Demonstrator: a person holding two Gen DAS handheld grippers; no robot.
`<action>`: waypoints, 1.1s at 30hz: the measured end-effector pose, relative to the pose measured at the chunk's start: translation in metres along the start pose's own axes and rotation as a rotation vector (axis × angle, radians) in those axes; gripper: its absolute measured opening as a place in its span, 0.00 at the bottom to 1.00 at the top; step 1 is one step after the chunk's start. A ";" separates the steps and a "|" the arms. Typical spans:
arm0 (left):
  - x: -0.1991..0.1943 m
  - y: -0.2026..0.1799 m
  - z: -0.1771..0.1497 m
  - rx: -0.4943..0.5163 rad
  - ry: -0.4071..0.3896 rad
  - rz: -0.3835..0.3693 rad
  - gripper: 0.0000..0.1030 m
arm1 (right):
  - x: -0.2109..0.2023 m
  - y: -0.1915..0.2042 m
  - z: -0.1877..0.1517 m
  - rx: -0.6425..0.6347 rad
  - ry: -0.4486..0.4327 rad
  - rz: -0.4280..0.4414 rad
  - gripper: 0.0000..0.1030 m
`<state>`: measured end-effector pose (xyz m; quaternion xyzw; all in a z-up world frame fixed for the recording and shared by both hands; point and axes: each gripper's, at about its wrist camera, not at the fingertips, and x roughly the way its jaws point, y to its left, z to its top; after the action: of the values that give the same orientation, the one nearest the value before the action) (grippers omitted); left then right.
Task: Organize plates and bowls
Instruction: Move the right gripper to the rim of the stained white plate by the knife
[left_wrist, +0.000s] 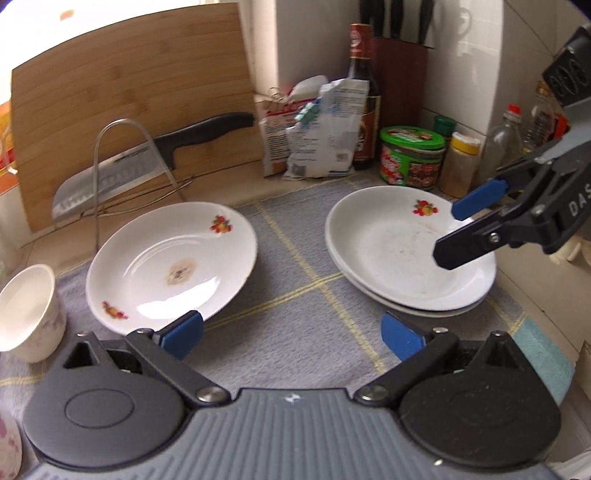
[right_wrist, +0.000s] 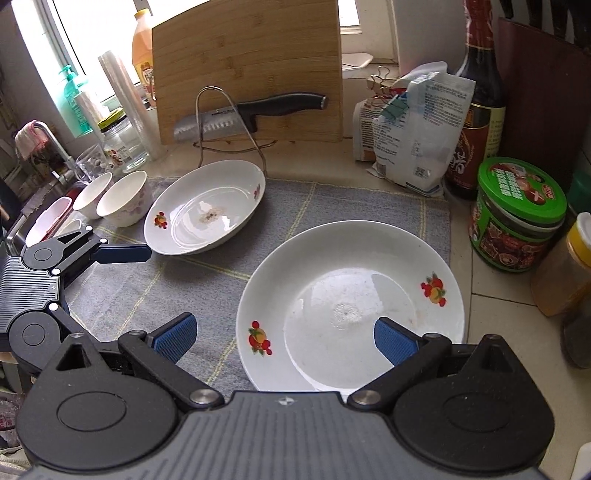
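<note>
So there's a grey mat (right_wrist: 332, 206) on the desk with a single plate (left_wrist: 171, 264) on its left half and a stack of two plates (left_wrist: 410, 251) on the right half, clear mat between them. Left tool (left_wrist: 291, 330) is spread wide and holding nothing, and the single plate sits just ahead and to the left of it, its near rim right by the left finger, so that arm is clearly the closer one for that plate. Right tool (right_wrist: 284, 338) is also wide open and empty, hovering over the near edge of the stack. Bowls (right_wrist: 110, 197) are bunched at the mat's far left edge. I'd guess the single plate goes onto the stack, sliding rightward across open mat. Watch the knife rack (left_wrist: 122, 166) right behind it, and the jars (left_wrist: 412, 157) crowding the stack.
</note>
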<state>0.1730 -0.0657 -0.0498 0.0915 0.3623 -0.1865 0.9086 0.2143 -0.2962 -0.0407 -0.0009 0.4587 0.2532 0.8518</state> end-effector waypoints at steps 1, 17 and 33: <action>-0.001 0.010 -0.003 -0.030 0.011 0.029 0.99 | 0.003 0.003 0.002 -0.006 0.000 -0.001 1.00; 0.043 0.091 -0.036 -0.077 0.056 0.076 0.99 | 0.045 0.056 0.034 0.008 -0.004 0.010 1.00; 0.063 0.102 -0.027 -0.058 0.001 0.031 1.00 | 0.109 0.053 0.082 0.043 0.046 0.038 1.00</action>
<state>0.2400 0.0186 -0.1099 0.0707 0.3666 -0.1615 0.9135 0.3048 -0.1842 -0.0660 0.0204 0.4835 0.2593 0.8358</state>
